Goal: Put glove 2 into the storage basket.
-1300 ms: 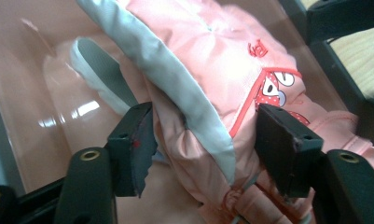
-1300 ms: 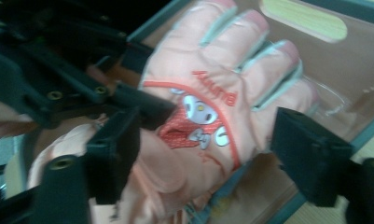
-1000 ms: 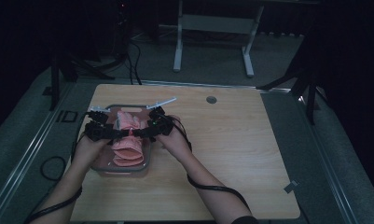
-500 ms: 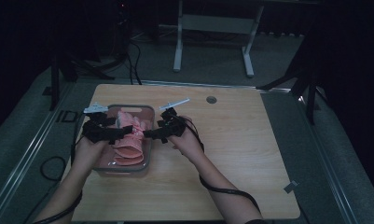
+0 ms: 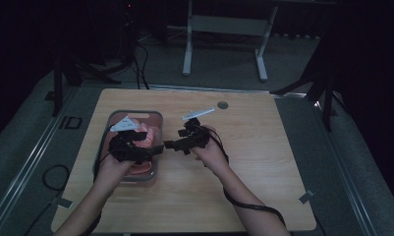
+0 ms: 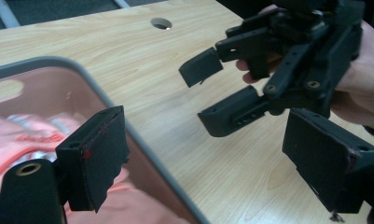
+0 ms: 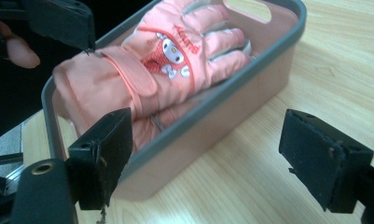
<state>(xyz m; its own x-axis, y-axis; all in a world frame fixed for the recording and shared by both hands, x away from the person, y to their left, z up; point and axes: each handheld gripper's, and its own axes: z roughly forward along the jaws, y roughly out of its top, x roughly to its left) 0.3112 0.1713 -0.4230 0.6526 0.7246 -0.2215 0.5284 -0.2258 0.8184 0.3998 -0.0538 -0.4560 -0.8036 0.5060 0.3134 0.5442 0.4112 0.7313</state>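
A pair of pink gloves [image 7: 166, 51] with a cartoon print lies in a pink bin with a grey rim [image 7: 250, 79] on the left of the wooden table [image 5: 263, 172]. In the high view the gloves [image 5: 148, 135] show under my left gripper [image 5: 153, 149], which hovers over the bin's [image 5: 135, 113] right side. Its jaws stand open and empty [image 6: 212, 158]. My right gripper [image 5: 171, 145] is just right of the bin, above the table, pointing left at the left one. It is open too, with nothing between its pads [image 7: 212, 156]. It also appears in the left gripper view [image 6: 205, 95].
A round cable hole [image 5: 222, 104] sits near the table's far edge. Bare wood stretches right of and in front of the bin. A metal stand [image 5: 224, 29] is on the floor beyond the table, and a cable [image 5: 54, 177] lies left of it.
Both grippers have lifted off the gloves in the bin. The right one has drawn back to the right, off the bin; the left one has shifted toward the bin's near right side.
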